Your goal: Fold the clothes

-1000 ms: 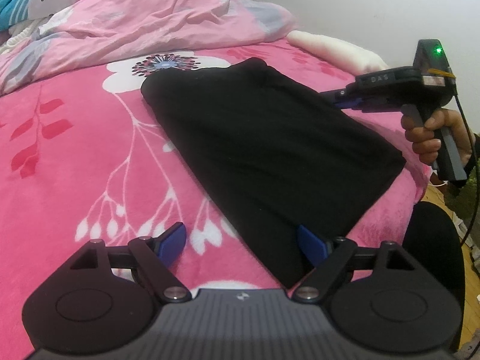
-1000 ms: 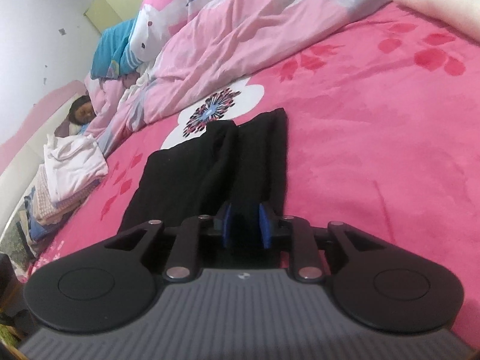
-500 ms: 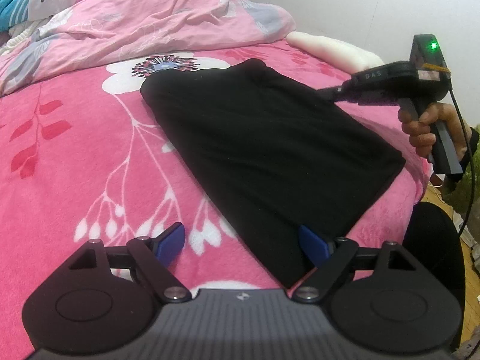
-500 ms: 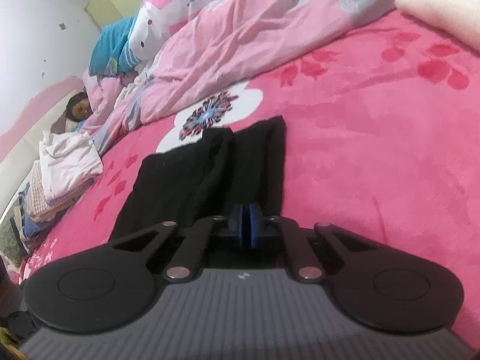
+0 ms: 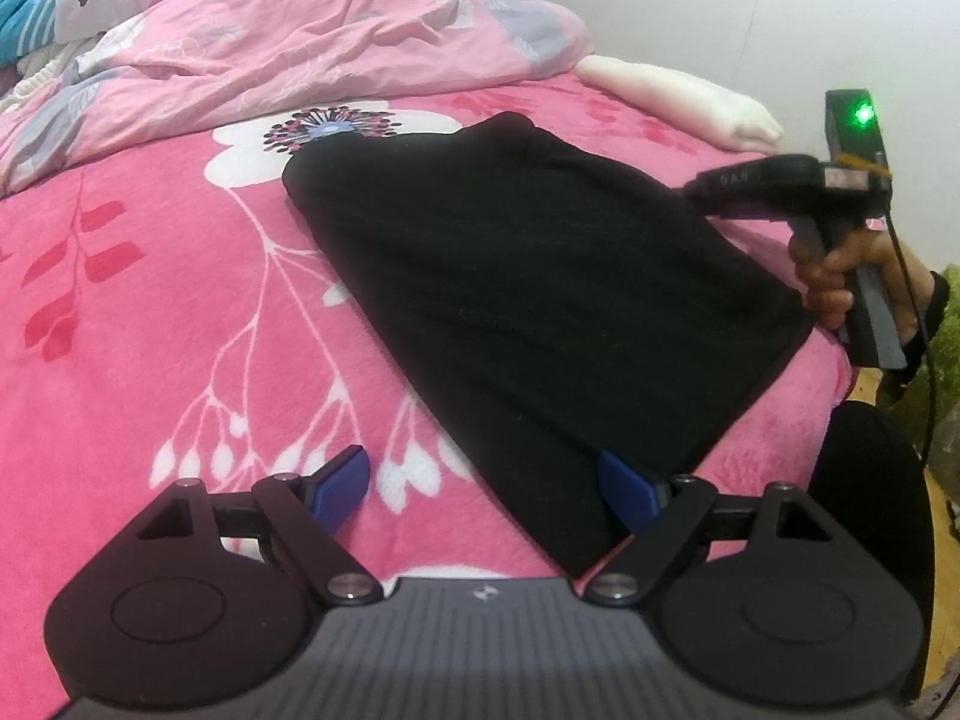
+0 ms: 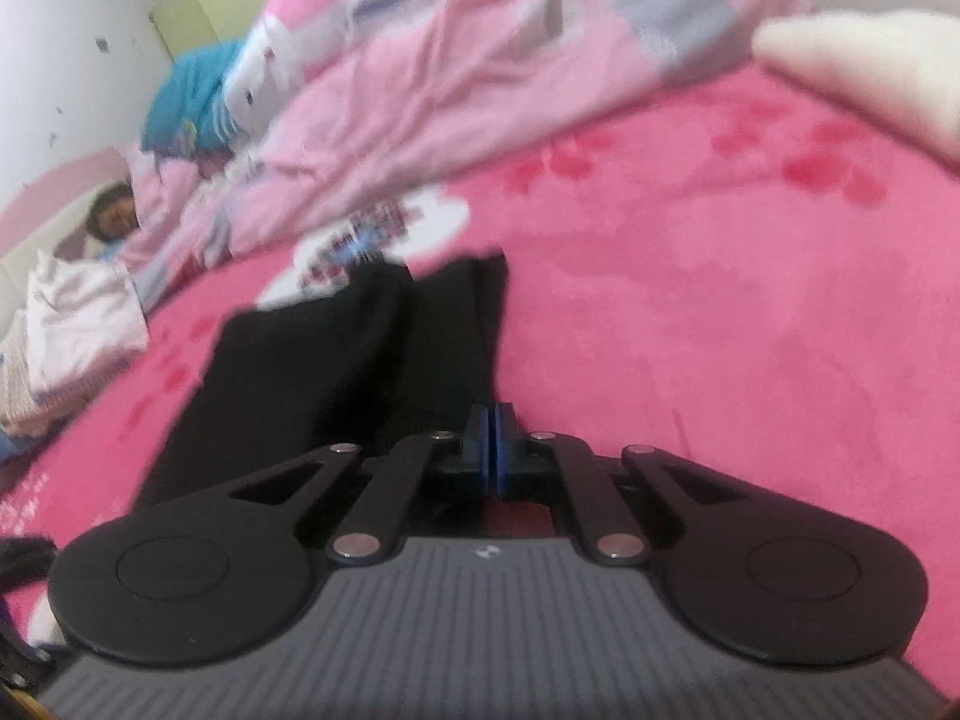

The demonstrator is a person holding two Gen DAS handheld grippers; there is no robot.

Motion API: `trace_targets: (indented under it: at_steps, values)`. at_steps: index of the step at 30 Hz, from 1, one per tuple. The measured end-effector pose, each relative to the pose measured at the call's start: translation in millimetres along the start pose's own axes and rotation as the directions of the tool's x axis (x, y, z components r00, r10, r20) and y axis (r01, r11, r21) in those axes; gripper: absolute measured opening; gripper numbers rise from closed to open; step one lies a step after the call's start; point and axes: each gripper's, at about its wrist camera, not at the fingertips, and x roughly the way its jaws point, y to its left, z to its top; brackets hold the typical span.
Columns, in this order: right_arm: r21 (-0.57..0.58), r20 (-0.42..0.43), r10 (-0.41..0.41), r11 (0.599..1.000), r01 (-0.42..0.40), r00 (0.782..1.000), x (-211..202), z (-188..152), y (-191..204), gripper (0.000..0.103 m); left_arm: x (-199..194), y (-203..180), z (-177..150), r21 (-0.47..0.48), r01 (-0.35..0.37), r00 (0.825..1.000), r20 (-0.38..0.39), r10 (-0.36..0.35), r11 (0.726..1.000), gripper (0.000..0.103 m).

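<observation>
Just one black garment (image 5: 540,300), two grippers (image 5: 486,486)

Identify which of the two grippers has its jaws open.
The left gripper: its blue fingers stand wide apart over the black garment. The right gripper has its fingers pressed together.

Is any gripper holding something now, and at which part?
The right gripper is shut at the black garment's edge; an actual hold cannot be told. The left gripper holds nothing.
</observation>
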Motion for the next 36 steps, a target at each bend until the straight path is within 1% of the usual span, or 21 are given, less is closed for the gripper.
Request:
trace_targets:
  at_steps: [3,5,9,14,19,22,24,25,26,27,30,32,34,35,36]
  values:
    - [0.011,-0.014,0.017,1.0,-0.017,1.0,-3.6,7.5,-0.5,0.006,0.5,0.7,-0.1,0.002,0.002,1.0,0.0,-0.002,1.0,0.085]
    - [0.019,-0.015,0.035,0.999,-0.035,0.999,-6.3,16.4,0.2,0.007,0.6,1.6,-0.4,0.005,0.006,1.0,0.002,-0.006,1.0,0.085]
    - [-0.005,0.001,0.066,0.998,-0.066,0.998,0.1,38.3,3.2,0.008,1.9,2.3,-0.3,0.01,0.013,1.0,0.003,-0.013,1.0,0.085]
    - [-0.083,-0.02,0.074,0.994,-0.075,0.997,31.8,57.0,11.8,0.01,2.4,3.3,-1.6,0.015,0.02,1.0,0.009,-0.021,1.0,0.086]
    - [-0.08,-0.062,0.091,0.992,-0.096,0.994,59.2,69.2,8.8,0.013,3.0,4.5,-2.3,0.019,0.028,1.0,0.012,-0.028,0.999,0.086]
    - [-0.082,-0.081,0.085,0.992,-0.092,0.993,71.8,72.4,7.2,0.015,3.2,4.3,-2.3,0.023,0.03,0.999,0.013,-0.03,0.999,0.087]
    - [-0.079,-0.083,0.097,0.991,-0.104,0.992,76.4,72.8,5.8,0.015,3.3,4.1,-2.2,0.025,0.031,0.999,0.013,-0.031,0.999,0.087]
    - [-0.082,-0.077,0.101,0.991,-0.107,0.992,77.1,72.3,5.8,0.012,3.4,4.1,-2.2,0.026,0.031,0.999,0.014,-0.032,0.999,0.087]
    - [-0.085,-0.071,0.105,0.99,-0.111,0.992,77.7,71.8,5.9,0.003,3.5,4.2,-2.3,0.027,0.031,0.999,0.014,-0.032,0.999,0.087]
    - [-0.088,-0.059,0.104,0.99,-0.109,0.993,77.1,71.6,6.5,0.003,3.6,4.2,-2.4,0.027,0.031,0.999,0.015,-0.032,0.999,0.087]
    - [-0.124,0.015,0.083,0.989,-0.08,0.996,70.1,70.2,11.3,0.002,4.1,4.3,-3.0,0.029,0.03,0.999,0.017,-0.03,0.999,0.087]
    - [-0.12,0.02,0.058,0.991,-0.056,0.998,74.4,69.5,9.2,0.002,4.7,4.4,-2.8,0.031,0.029,0.999,0.017,-0.029,0.999,0.087]
    - [-0.101,-0.014,0.025,0.995,-0.027,1.0,85.6,66.6,2.6,0.003,5.2,4.5,-2.4,0.032,0.028,0.999,0.017,-0.028,0.999,0.087]
    - [-0.085,-0.025,0.024,0.996,-0.026,0.999,89.0,65.8,-1.3,0.003,5.5,4.6,-2.2,0.033,0.027,0.999,0.016,-0.028,0.999,0.087]
    - [-0.069,-0.019,0.029,0.997,-0.03,0.999,87.8,66.9,-3.6,0.005,5.5,4.8,-2.2,0.033,0.028,0.999,0.016,-0.029,0.999,0.087]
